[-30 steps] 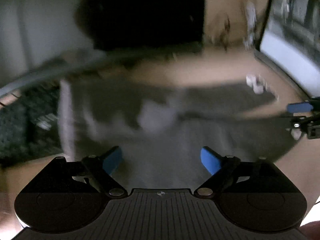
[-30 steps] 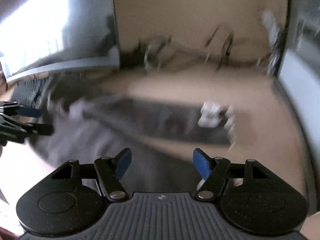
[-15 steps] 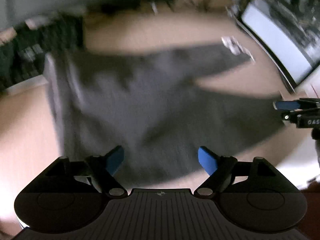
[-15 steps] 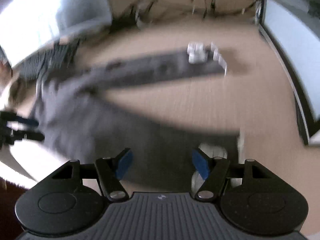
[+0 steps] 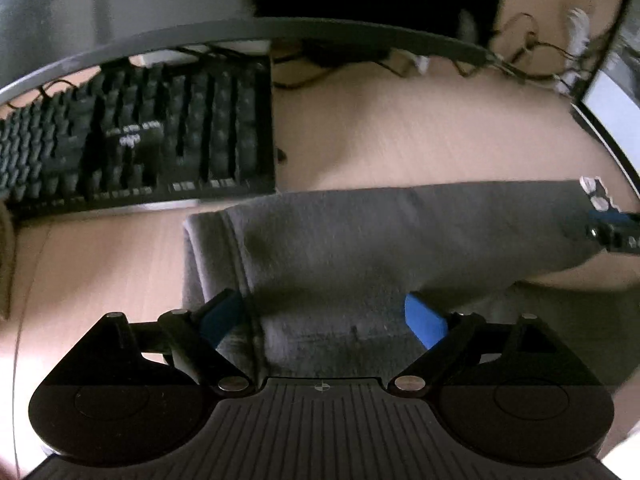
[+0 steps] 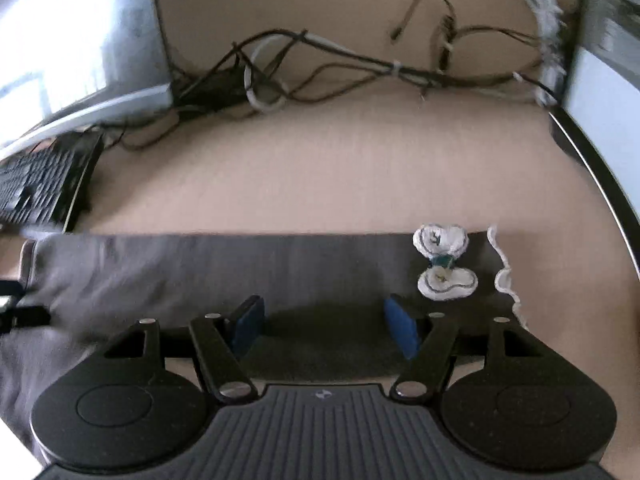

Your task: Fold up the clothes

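Garment: a grey garment [image 5: 360,248] lies flat on the light wooden desk [image 5: 400,136]. In the left wrist view it fills the lower middle and runs out toward 3 o'clock; in the right wrist view [image 6: 224,264] it crosses the frame as a wide band.
Long axis: side to side in both views, from 9 o'clock to 3 o'clock, roughly parallel with the desk's near edge.
Pointing: the narrow end carries a white lace trim [image 6: 505,276] and a white bow-like ornament [image 6: 442,264], and points to 3 o'clock in the right wrist view. The wide, ribbed end with a seam [image 5: 240,248] sits toward 9 o'clock in the left wrist view.
Left gripper [image 5: 322,318]: low over the wide end, its blue fingers [image 5: 424,320] spread well apart with cloth lying between them; whether the pads press the fabric cannot be told.
Right gripper [image 6: 324,326]: over the narrow end, fingers [image 6: 402,332] likewise apart, straddling the dark cloth, just short of the ornament at 1 o'clock.
Each other: the right gripper's tips show at 3 o'clock in the left wrist view [image 5: 612,228], touching or just over the garment's far end.
Surroundings: a black keyboard [image 5: 136,144] at 10 o'clock, just beyond the garment; tangled cables [image 6: 320,68] at 12 o'clock along the desk's back.
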The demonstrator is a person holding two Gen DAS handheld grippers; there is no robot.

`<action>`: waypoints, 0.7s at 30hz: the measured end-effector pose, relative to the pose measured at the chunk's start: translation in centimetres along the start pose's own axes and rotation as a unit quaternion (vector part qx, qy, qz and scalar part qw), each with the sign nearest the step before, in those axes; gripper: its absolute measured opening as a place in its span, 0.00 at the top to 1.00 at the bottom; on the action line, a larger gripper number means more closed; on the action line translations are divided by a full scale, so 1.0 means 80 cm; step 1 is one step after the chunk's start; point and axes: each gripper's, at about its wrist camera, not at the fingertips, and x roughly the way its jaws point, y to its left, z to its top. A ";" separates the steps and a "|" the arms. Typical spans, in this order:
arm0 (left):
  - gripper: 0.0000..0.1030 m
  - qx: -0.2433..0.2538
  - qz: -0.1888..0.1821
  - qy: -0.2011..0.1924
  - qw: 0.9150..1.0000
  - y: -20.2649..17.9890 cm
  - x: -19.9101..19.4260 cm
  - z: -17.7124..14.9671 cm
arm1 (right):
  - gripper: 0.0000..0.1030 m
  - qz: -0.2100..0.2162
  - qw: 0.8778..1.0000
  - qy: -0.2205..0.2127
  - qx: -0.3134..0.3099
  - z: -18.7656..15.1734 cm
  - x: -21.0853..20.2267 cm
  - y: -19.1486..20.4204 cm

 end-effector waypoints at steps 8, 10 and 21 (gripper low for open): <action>0.05 0.035 0.000 -0.016 0.999 -0.002 0.016 0.015 | 0.34 -0.038 0.998 -0.046 0.007 -0.026 -0.052 0.005; 0.05 0.046 0.012 -0.015 0.999 0.001 0.017 0.023 | 0.34 -0.038 0.998 -0.044 0.023 -0.034 -0.070 0.025; 0.05 0.088 -0.028 0.012 0.996 0.016 -0.009 -0.034 | 0.08 -0.085 0.993 -0.008 0.082 -0.080 -0.065 0.118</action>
